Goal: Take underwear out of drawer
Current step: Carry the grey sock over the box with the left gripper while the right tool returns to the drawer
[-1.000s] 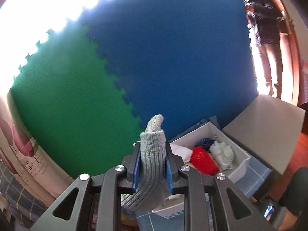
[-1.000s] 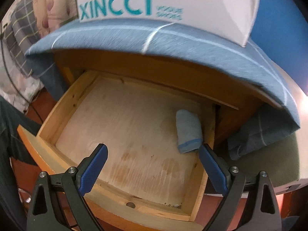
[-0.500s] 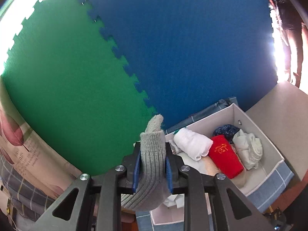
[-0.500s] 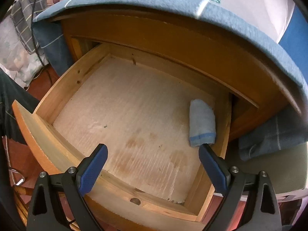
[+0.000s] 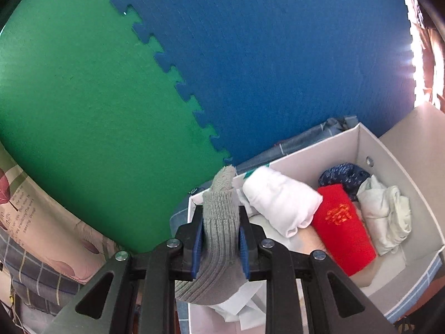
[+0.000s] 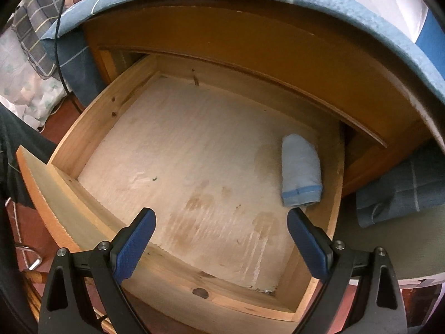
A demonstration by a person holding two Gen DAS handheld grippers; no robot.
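Observation:
My left gripper [image 5: 219, 222] is shut on a grey ribbed knit roll [image 5: 219, 239], held just above the near left corner of a white shoe box [image 5: 417, 194]. The box holds a white roll [image 5: 281, 203], a red roll [image 5: 342, 222], a dark blue speckled piece [image 5: 345, 174] and a pale crumpled piece [image 5: 386, 217]. My right gripper [image 6: 221, 222] is open and empty above the front of the pulled-out wooden drawer [image 6: 83, 133]. One light blue roll [image 6: 300, 171] lies at the drawer's right side, just beyond my right fingertip [image 6: 303, 228].
A green and blue foam mat wall [image 5: 194, 69] stands behind the box. The box rests on a blue-grey cloth [image 6: 361, 14] that covers the cabinet top. Patterned fabric [image 5: 36, 222] lies at the left. A black cable [image 6: 59, 41] hangs left of the drawer.
My left gripper has moved closer over the shoe box with the grey roll. My right gripper has moved nearer the drawer, toward the light blue roll.

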